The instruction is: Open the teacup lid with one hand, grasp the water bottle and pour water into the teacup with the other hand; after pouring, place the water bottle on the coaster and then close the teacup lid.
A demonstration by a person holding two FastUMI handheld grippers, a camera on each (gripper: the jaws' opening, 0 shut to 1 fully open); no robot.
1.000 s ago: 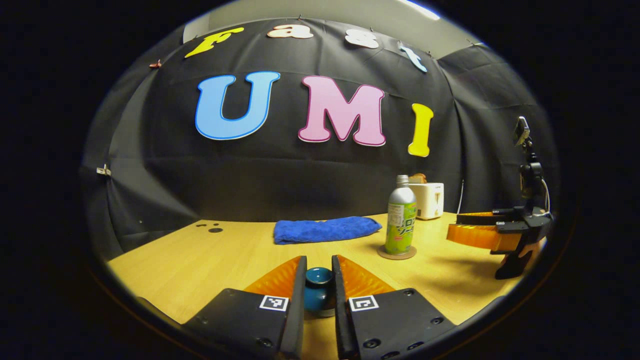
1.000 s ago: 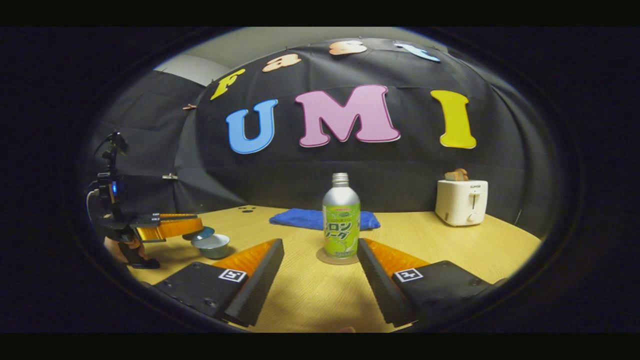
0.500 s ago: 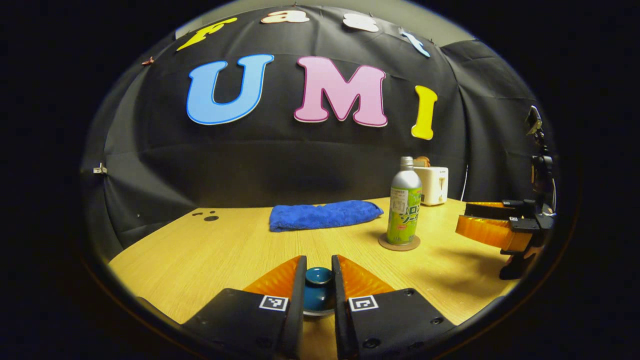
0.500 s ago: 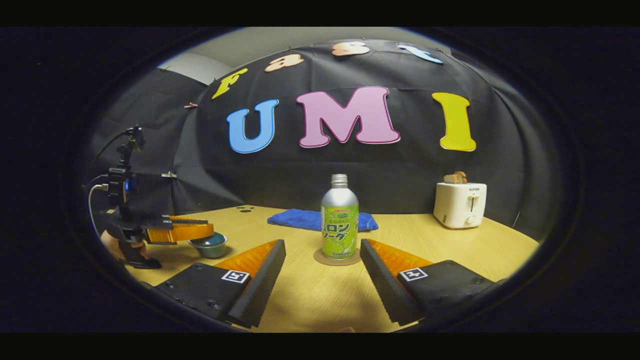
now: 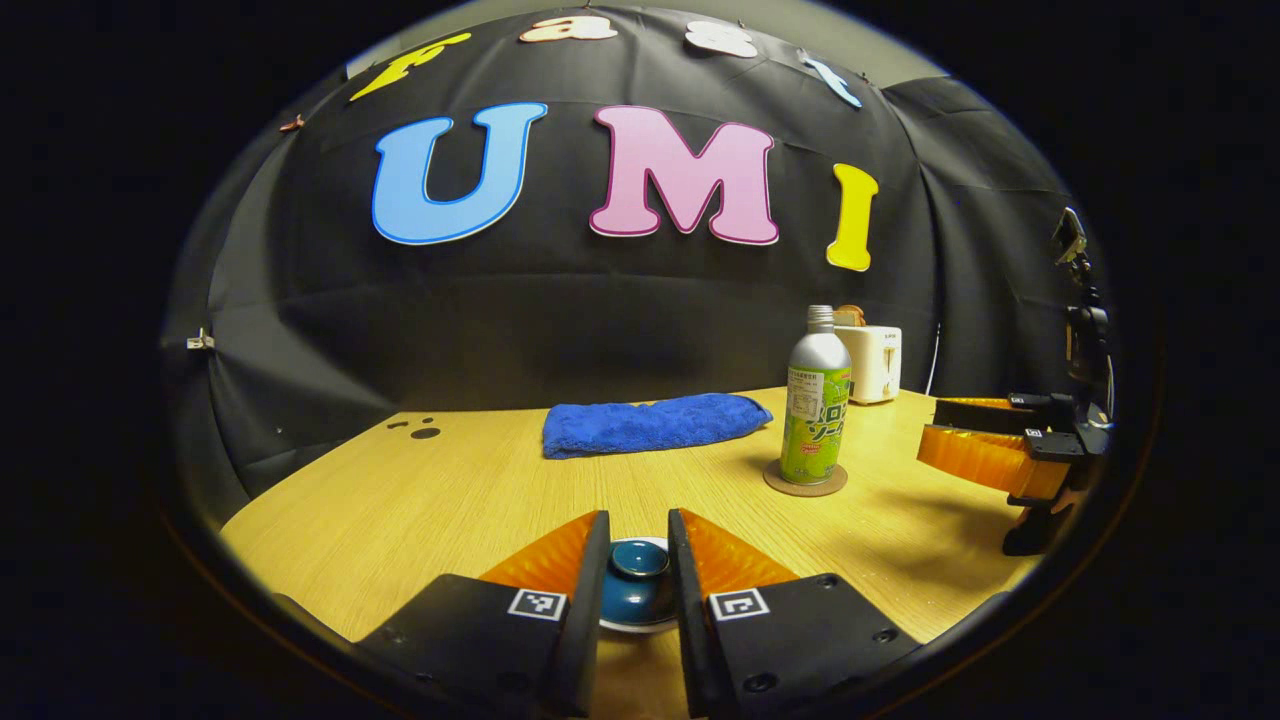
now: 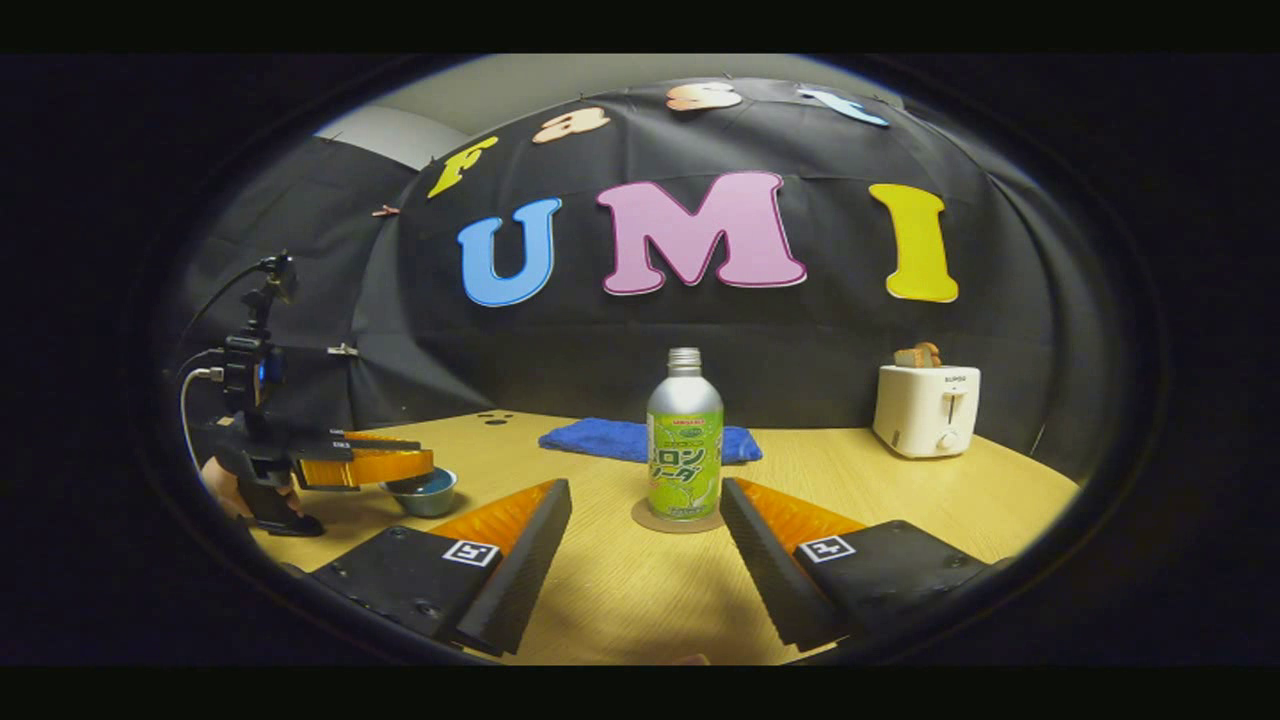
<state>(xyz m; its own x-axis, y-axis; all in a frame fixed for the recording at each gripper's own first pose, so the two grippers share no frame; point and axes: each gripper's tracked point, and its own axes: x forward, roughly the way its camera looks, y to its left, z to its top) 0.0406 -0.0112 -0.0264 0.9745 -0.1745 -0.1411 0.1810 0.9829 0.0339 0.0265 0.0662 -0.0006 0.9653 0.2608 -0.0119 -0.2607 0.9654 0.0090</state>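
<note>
In the left gripper view my left gripper (image 5: 638, 530) is shut on the knob of the dark blue teacup lid (image 5: 638, 575). The lid rests on the teacup, whose pale rim (image 5: 640, 627) peeks out below. The right gripper view shows that gripper (image 6: 415, 465) low over the teacup (image 6: 425, 492) at the table's left. A silver and green water bottle (image 6: 685, 450) stands upright on a round coaster (image 6: 677, 518). My right gripper (image 6: 644, 487) is open just short of it, empty. The bottle (image 5: 815, 400) and coaster (image 5: 805, 480) are also in the left gripper view, with the right gripper (image 5: 935, 425) beside them.
A folded blue towel (image 5: 655, 422) lies at the back of the wooden table (image 5: 450, 500). A white toaster (image 6: 925, 408) with bread in it stands at the back right. A hand holds the left gripper's handle near the table's left edge.
My left gripper has come down with the lid, which hung above the teacup and now sits on it. The right gripper and the bottle have stayed almost still.
</note>
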